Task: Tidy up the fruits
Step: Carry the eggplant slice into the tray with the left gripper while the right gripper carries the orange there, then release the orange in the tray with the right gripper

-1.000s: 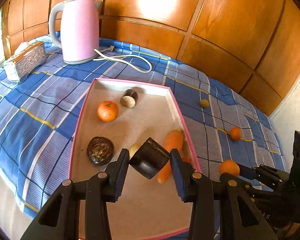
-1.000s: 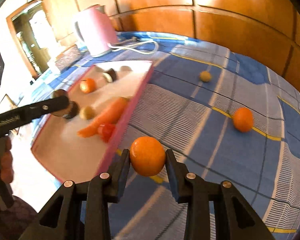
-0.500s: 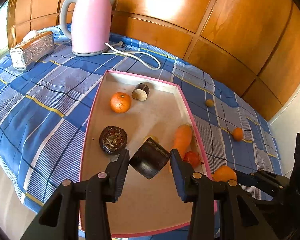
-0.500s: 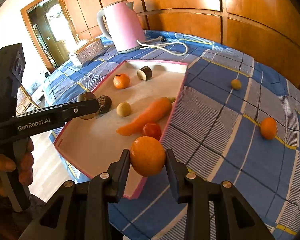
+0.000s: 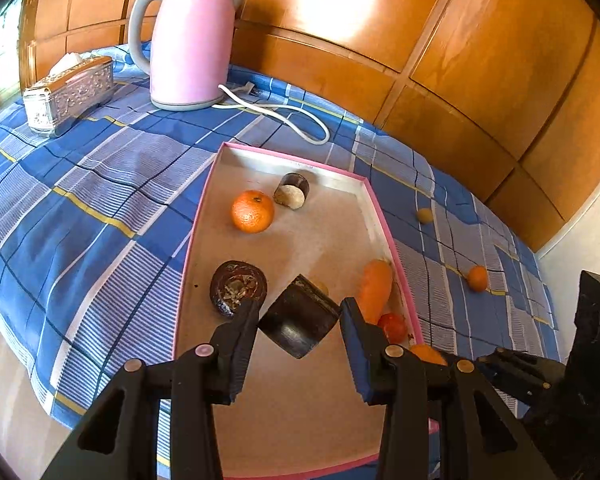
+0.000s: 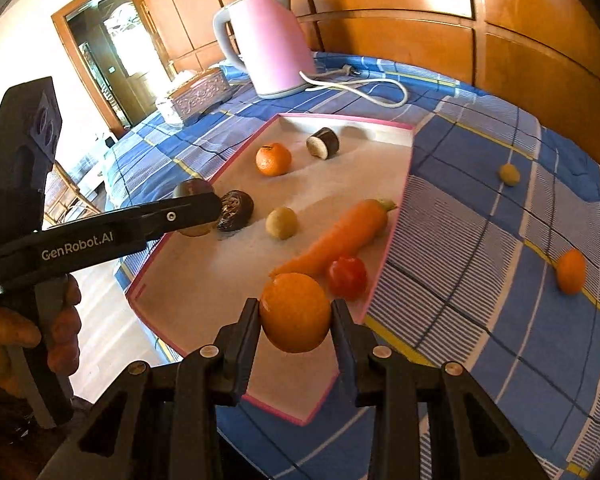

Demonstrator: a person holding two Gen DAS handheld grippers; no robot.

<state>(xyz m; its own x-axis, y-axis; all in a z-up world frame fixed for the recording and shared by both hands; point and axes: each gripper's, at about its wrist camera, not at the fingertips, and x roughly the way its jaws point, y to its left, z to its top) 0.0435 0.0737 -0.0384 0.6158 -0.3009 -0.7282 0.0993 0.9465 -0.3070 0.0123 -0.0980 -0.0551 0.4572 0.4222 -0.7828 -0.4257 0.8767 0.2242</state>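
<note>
My left gripper (image 5: 299, 322) is shut on a dark half fruit (image 5: 298, 320) and holds it above the near part of the pink-rimmed tray (image 5: 374, 216). My right gripper (image 6: 295, 316) is shut on an orange (image 6: 295, 312) above the tray's near right corner (image 6: 396, 240). In the tray lie a tangerine (image 5: 252, 211), a dark cut piece (image 5: 292, 191), a dark round half (image 5: 238, 287), a carrot (image 5: 374, 286), a red tomato (image 5: 393, 326) and a small yellowish fruit (image 6: 282, 223). The left gripper (image 6: 198, 210) also shows in the right wrist view.
A pink kettle (image 5: 188, 40) with a white cord (image 5: 284, 114) stands behind the tray. A silver tissue box (image 5: 68, 94) sits at the far left. A small yellow fruit (image 5: 424, 215) and a small orange fruit (image 5: 477, 278) lie on the blue checked cloth (image 5: 80, 200) right of the tray.
Both grippers have drawn back and up with their fruits held. My right gripper has moved left, from over the cloth to over the tray's near right corner.
</note>
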